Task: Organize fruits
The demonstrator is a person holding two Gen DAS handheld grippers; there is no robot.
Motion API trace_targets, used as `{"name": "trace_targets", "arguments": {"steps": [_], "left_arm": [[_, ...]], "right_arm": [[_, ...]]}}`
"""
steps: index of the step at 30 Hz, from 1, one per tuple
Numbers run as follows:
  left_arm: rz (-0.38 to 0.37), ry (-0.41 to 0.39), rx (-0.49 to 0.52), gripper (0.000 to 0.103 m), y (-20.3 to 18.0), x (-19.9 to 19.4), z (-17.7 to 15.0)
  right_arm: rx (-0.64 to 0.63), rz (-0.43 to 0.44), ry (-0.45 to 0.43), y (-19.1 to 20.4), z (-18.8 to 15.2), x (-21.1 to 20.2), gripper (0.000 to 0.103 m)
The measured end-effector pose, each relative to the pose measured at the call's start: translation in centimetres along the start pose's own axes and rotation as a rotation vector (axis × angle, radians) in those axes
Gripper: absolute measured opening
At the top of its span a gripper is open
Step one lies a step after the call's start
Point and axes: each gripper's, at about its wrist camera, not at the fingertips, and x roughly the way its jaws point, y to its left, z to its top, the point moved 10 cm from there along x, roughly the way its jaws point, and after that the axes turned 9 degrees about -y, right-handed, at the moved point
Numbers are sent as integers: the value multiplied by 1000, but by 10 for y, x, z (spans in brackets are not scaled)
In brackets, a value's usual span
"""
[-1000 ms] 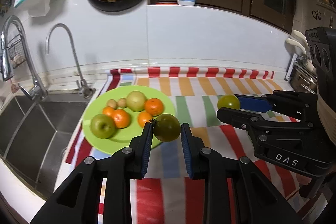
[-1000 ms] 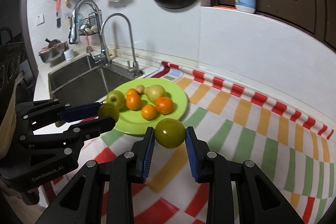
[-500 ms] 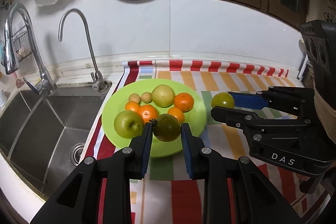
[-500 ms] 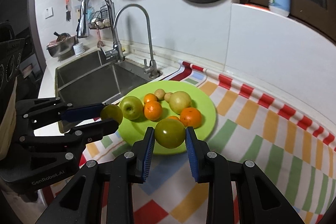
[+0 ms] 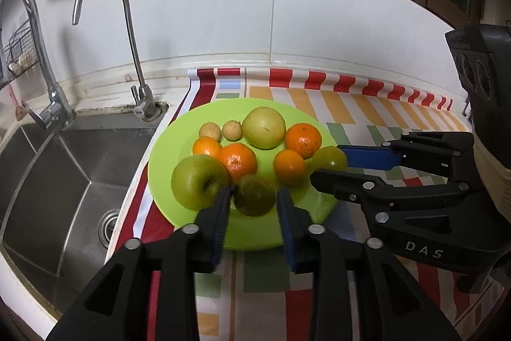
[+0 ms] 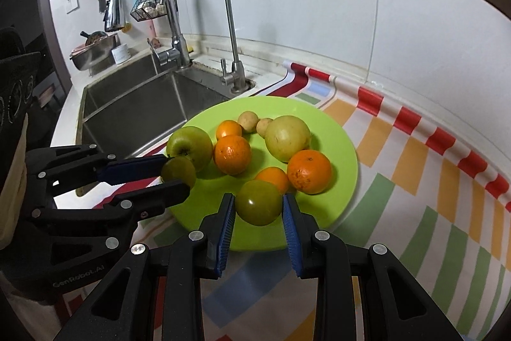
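Fruits are nearly all gathered on the green plate [image 5: 191, 130], and the last two, both dull green tomatoes, now hang over it; a second ago both grippers were short of the plate, over the striped cloth [image 5: 367, 104] on the table, and they have since come in and down over its near rim. The left gripper [image 5: 254, 197] has just begun opening its jaws; the darker green tomato [image 5: 255, 195] sits between the pads, a sliver of gap showing on the right side, so the grip looks to be letting go just above the plate's front. The right gripper [image 6: 258, 206] has its jaws closed on the other green tomato [image 6: 258, 202], pads pressing both flanks, held over the near edge of the plate.

My reading: the left fruit is being released, the right one follows, and then the sorting is about done.

Around them on the plate: a green apple [image 5: 199, 181] just left of the left jaws, nearly touching the left finger; a large orange [image 5: 238, 162] close behind; a small orange [image 6: 274, 178] right behind the right gripper's tomato; a pale pear-like fruit [image 5: 263, 127] and two small brown fruits at the back. Free space on the plate is mostly at the front, so a dropped tomato could roll off toward the sink [image 5: 64, 181].
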Motion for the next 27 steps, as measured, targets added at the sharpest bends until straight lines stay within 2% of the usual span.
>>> {"name": "trace_targets", "arguments": {"steps": [3, 7, 9, 12, 15, 16, 18, 22, 25, 27], "left_arm": [[15, -22, 9, 38, 2, -6, 6], [40, -45, -14, 39, 8, -20, 11], [51, -54, -14, 44, 7, -28, 12], [62, -67, -1, 48, 5, -39, 12], [62, -86, 4, 52, 3, -52, 13], [61, -89, 7, 54, 3, -56, 14], [48, -104, 12, 56, 1, -63, 15], [28, -147, 38, 62, 1, -81, 19], [-3, -171, 69, 70, -3, -91, 21], [-29, -180, 90, 74, -6, -98, 20]], "right_arm": [[15, -7, -12, -2, 3, 0, 39], [47, -42, -43, -7, 8, -14, 39], [54, -79, -64, -10, 10, -25, 40], [75, -142, -94, -12, 8, -44, 50], [107, -205, -132, -13, 7, -66, 51], [124, -226, -141, -13, 6, -72, 55], [165, -274, -169, -16, 3, -88, 61], [219, -369, -211, -15, -4, -116, 63], [240, -430, -227, -11, -11, -132, 70], [249, -472, -235, -6, -15, -144, 71]]}}
